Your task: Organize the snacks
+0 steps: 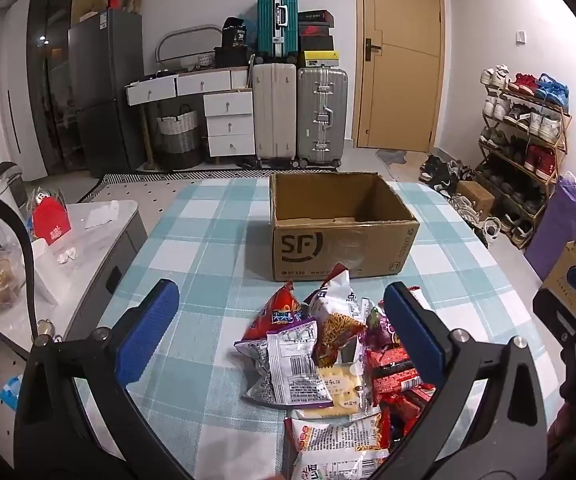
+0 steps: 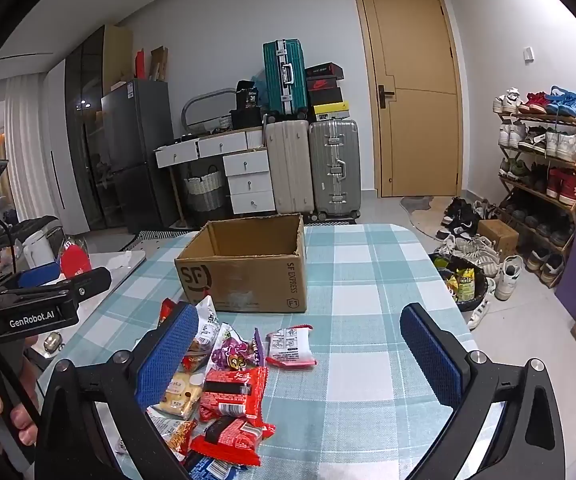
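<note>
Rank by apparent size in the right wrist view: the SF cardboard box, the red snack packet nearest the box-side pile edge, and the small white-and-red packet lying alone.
1. SF cardboard box, clearly largest.
2. Red snack packet.
3. White-and-red packet, slightly smaller; it lies farther from the camera, so this gap is unsure.

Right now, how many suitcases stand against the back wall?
3: a beige hard-shell suitcase on the floor, a silver ribbed suitcase right of it, a teal suitcase stacked on top. Others may be hidden.
</note>
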Tool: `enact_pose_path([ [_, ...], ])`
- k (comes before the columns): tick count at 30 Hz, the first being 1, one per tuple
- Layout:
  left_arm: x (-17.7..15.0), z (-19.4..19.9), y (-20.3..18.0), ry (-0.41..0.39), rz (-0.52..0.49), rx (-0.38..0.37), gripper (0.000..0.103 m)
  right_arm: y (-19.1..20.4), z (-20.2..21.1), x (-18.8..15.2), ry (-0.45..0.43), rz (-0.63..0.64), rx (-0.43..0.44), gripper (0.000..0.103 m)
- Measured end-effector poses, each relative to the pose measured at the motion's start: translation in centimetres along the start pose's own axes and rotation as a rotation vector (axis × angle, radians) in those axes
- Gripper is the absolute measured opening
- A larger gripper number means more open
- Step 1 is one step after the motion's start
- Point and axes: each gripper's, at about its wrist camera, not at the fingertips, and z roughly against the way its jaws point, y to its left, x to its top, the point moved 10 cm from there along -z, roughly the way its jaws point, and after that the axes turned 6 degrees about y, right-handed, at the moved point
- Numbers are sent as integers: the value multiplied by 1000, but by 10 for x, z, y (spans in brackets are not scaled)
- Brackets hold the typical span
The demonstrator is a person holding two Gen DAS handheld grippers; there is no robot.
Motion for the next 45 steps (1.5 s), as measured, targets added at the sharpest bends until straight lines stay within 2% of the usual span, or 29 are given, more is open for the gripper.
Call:
enact_pose_path([
  [4, -3, 4, 3, -5, 2, 26, 102, 0, 0, 1, -13, 0, 3, 103],
  [12, -4, 2, 13, 9, 50, 20, 102, 5, 2, 4, -13, 10, 26, 103],
  [23, -7, 4, 12, 7, 36, 41, 102, 13, 6, -1, -23, 11, 55, 103],
  [30, -9, 4, 13, 16, 66, 11, 102, 13, 7, 0, -37, 27, 26, 103],
  [45, -9, 4, 18, 7, 69, 35, 102, 11, 8, 2, -43, 24, 23, 103],
])
